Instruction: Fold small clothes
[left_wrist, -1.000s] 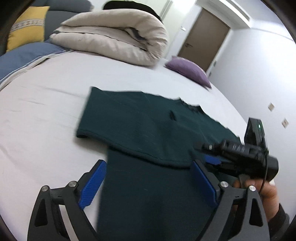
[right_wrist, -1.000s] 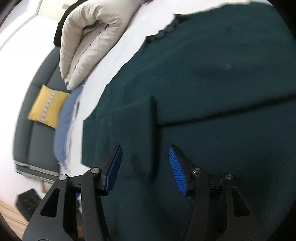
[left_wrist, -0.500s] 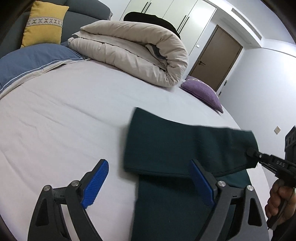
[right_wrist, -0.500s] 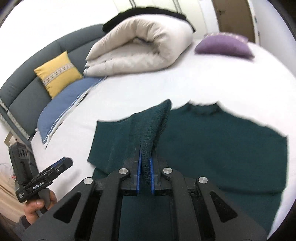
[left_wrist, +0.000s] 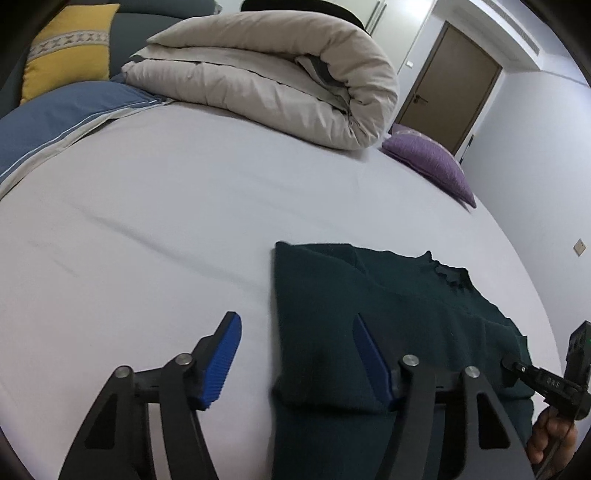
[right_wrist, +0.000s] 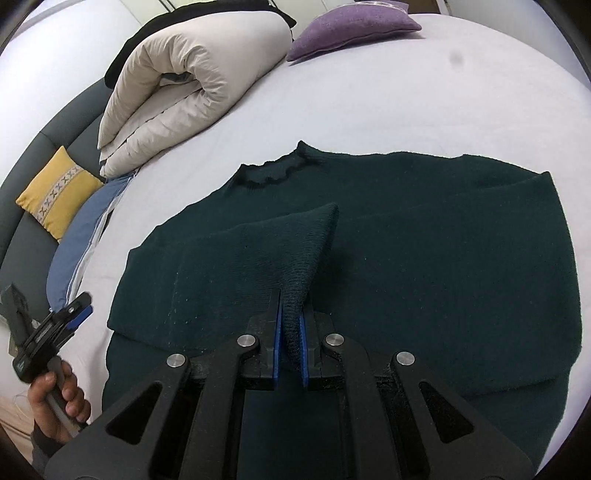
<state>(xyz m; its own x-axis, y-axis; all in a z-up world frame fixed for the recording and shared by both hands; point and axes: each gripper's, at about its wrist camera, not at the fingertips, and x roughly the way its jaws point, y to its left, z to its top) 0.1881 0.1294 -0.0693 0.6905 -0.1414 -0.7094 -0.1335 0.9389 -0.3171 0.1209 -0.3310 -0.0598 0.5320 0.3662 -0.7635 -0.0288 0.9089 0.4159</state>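
A dark green knit sweater (right_wrist: 424, 236) lies flat on the white bed, collar toward the pillows. It also shows in the left wrist view (left_wrist: 369, 295). My right gripper (right_wrist: 290, 343) is shut on the cuff of the left sleeve (right_wrist: 295, 243), which is folded across the chest and lifted slightly. The right sleeve lies folded in on the other side. My left gripper (left_wrist: 295, 354) is open and empty, hovering over the sweater's left edge and the sheet. It also shows at the lower left of the right wrist view (right_wrist: 55, 325).
A rolled beige duvet (left_wrist: 266, 74) lies at the head of the bed (left_wrist: 147, 221). A purple pillow (left_wrist: 428, 162), a blue pillow (left_wrist: 55, 114) and a yellow cushion (left_wrist: 66, 44) on a grey sofa stand around it. A brown door (left_wrist: 450, 85) is at the back.
My right gripper closed on the sleeve cuff and carried it across the sweater's chest. My left gripper stayed open and shifted left, toward the sweater's edge.
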